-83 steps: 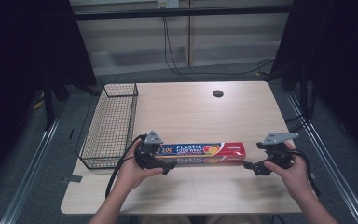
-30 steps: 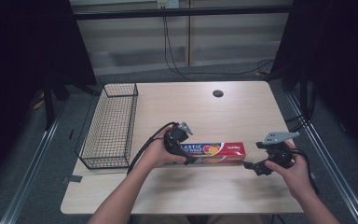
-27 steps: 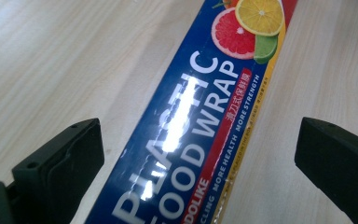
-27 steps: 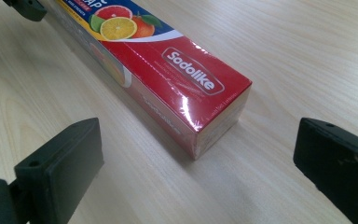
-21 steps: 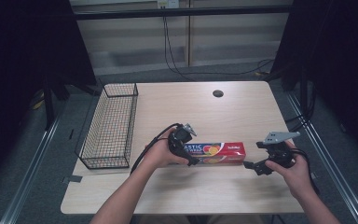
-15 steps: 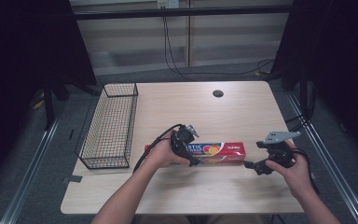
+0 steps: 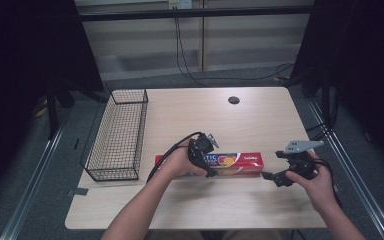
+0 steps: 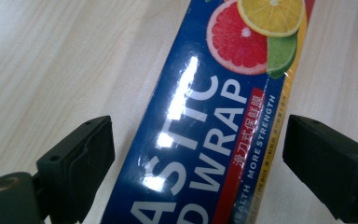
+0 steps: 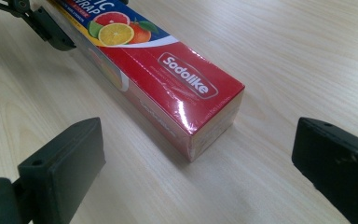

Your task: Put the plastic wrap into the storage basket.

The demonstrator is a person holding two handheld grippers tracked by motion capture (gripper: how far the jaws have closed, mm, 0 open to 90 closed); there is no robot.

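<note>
2 open claws flank the wrap box (image 7: 230, 163).

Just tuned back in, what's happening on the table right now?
A person holds a gripper in each hand over a plastic wrap box lying flat on the wooden table. The left gripper is open, its jaws straddling the box near the middle without touching it. The right gripper is open just off the box's red end. A wire basket sits to the left.
</note>
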